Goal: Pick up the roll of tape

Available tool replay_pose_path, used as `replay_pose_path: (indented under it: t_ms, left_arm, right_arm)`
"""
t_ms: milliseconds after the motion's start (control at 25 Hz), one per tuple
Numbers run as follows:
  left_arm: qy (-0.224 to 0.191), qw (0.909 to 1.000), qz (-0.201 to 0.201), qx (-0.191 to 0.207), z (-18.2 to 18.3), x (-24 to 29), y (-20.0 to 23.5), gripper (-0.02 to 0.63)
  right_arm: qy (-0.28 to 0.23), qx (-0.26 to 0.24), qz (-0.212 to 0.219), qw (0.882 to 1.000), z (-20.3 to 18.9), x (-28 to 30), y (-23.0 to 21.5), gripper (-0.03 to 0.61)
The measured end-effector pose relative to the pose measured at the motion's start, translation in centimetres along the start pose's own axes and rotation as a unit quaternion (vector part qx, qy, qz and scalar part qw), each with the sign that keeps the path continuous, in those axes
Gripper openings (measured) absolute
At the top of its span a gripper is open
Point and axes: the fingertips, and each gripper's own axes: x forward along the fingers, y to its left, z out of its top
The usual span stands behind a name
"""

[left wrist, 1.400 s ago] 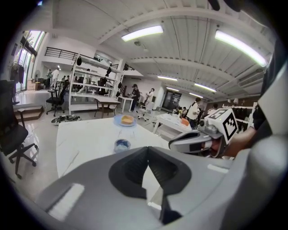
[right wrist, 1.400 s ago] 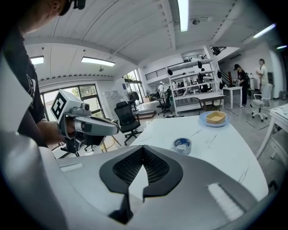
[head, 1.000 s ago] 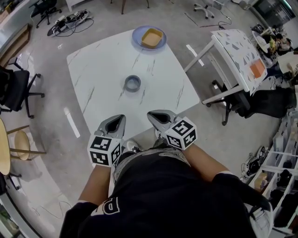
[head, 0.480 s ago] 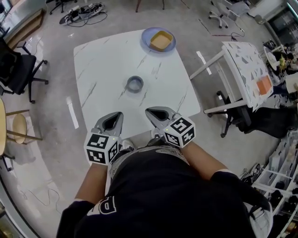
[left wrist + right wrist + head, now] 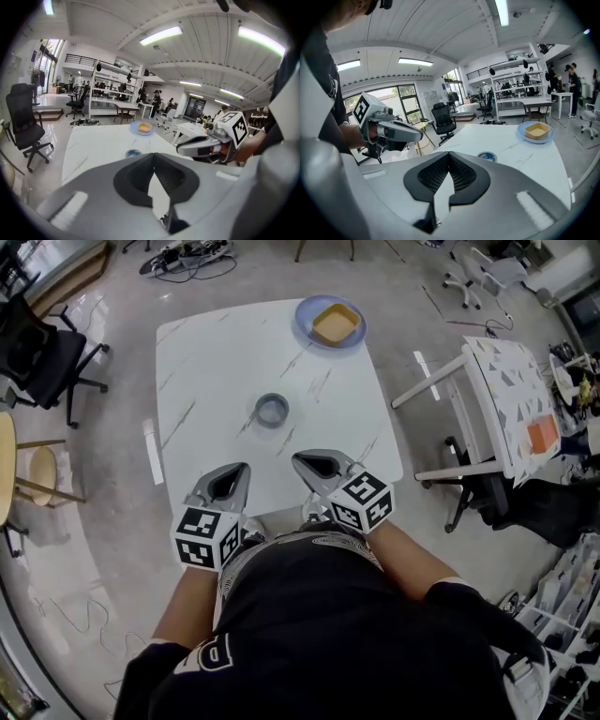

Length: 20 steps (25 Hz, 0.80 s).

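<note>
My left gripper and right gripper are clenched, empty, over the near edge of the white marbled square table. The small grey roll of tape lies flat mid-table, well ahead. It looks light and stiff; I'd pinch one wall through its hole.

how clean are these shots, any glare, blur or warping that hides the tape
Head view: wide-angle bowing of the table edges, even light, tape sharp with hardly a shadow. Left gripper view: fisheye, black corners, ceiling lamps blown out, near jaws soft, tape small but clear. Right gripper view: the same, plus bright windows.
</note>
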Motion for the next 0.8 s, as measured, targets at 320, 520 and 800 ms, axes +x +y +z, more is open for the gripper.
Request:
replay_pose_path:
  t_ms: [320,520,800]
  left_arm:
    - [0.0,0.9999,0.013,-0.002,0.4,0.6,-1.0,0.058]
    - [0.003,0.9999,0.015,-0.001,0.6,0.7,-1.2,0.058]
    - [0.008,0.9999,0.013,0.002,0.6,0.7,-1.2,0.058]
  right_arm:
    - [-0.001,0.0,0.012,1.0,0.2,-0.2,-1.1,0.0]
    - [-0.007,0.001,0.013,1.0,0.5,-0.2,-1.4,0.0]
    - [-0.014,0.002,0.009,1.0,0.6,-0.2,-1.4,0.0]
